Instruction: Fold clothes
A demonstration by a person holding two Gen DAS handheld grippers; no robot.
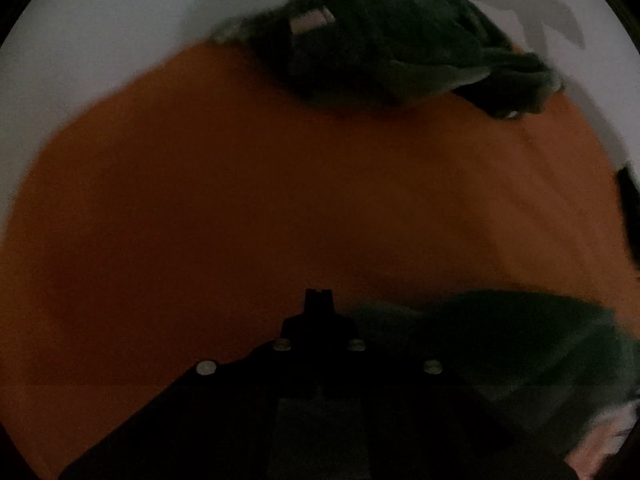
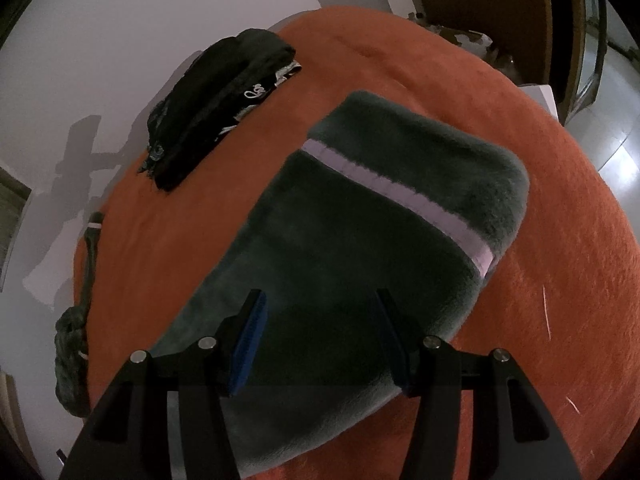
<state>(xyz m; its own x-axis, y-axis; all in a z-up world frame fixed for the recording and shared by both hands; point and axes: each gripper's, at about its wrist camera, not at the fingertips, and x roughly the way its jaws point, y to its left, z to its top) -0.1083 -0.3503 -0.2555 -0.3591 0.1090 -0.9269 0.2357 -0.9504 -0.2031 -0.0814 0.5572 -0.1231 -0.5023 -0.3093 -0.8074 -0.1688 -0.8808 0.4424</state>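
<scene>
A fuzzy dark green garment [image 2: 360, 248] with a lilac stripe [image 2: 400, 196] lies folded on the orange blanket [image 2: 560, 240]. My right gripper [image 2: 320, 294] hovers over its near end, blue pads [image 2: 248, 340] apart with nothing pressed between them. The left wrist view is dark. My left gripper [image 1: 318, 300] has its fingers together, tips down at the orange blanket [image 1: 200, 200], right beside the edge of the green garment [image 1: 520, 340]. Whether any cloth is pinched between them is hidden.
A heap of black clothes [image 2: 216, 108] lies at the blanket's far left edge by the white wall. It shows as a dark heap [image 1: 380, 52] in the left wrist view. A dark knotted cloth [image 2: 72, 344] hangs at the left edge. Wooden furniture and a tiled floor are at the right.
</scene>
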